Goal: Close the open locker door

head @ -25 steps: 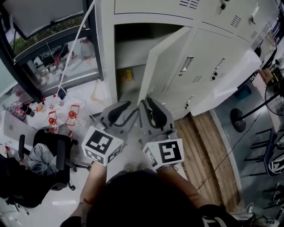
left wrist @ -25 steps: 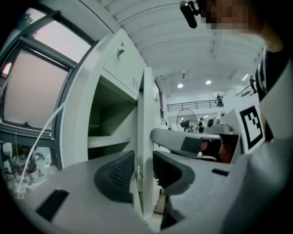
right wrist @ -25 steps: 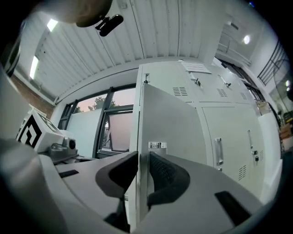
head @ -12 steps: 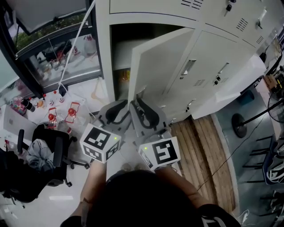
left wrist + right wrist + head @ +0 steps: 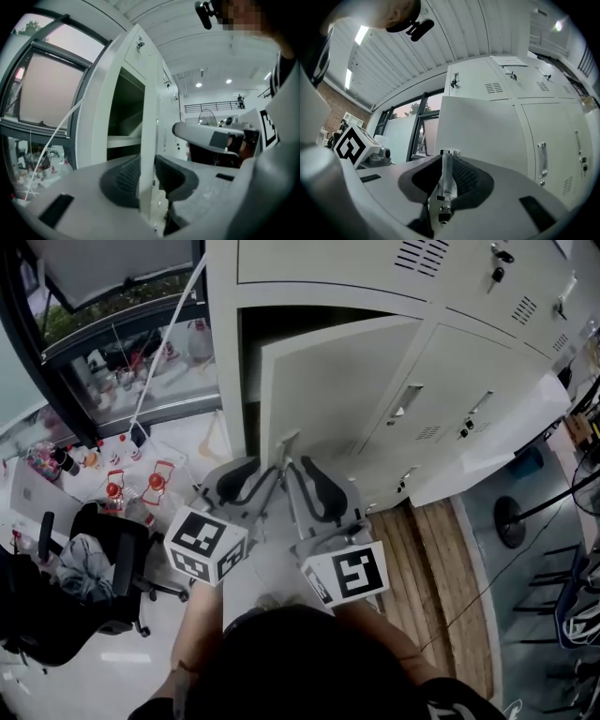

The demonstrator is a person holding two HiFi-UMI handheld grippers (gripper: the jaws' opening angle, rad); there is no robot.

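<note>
The white locker door (image 5: 337, 390) stands partly open in front of its dark compartment (image 5: 249, 371). Both grippers sit side by side at the door's free edge. In the left gripper view, the door edge (image 5: 149, 117) runs between the pads of my left gripper (image 5: 147, 176) (image 5: 255, 468). Its jaws have just been closing, and both pads look pressed on the edge. My right gripper (image 5: 445, 176) (image 5: 305, 467) has also just been closing. Its jaws are shut on the metal latch tab (image 5: 449, 164) (image 5: 286, 442) that sticks out of the door (image 5: 478, 126).
Closed lockers with handles (image 5: 469, 418) fill the right of the bank. A wooden platform (image 5: 422, 549) lies on the floor to the right. On the left are a black office chair (image 5: 103, 559), red items on the floor (image 5: 155, 482) and a window (image 5: 122, 334).
The door has swung further toward the locker opening, so less of the compartment shows. Both grippers have moved with its edge, the left one more.
</note>
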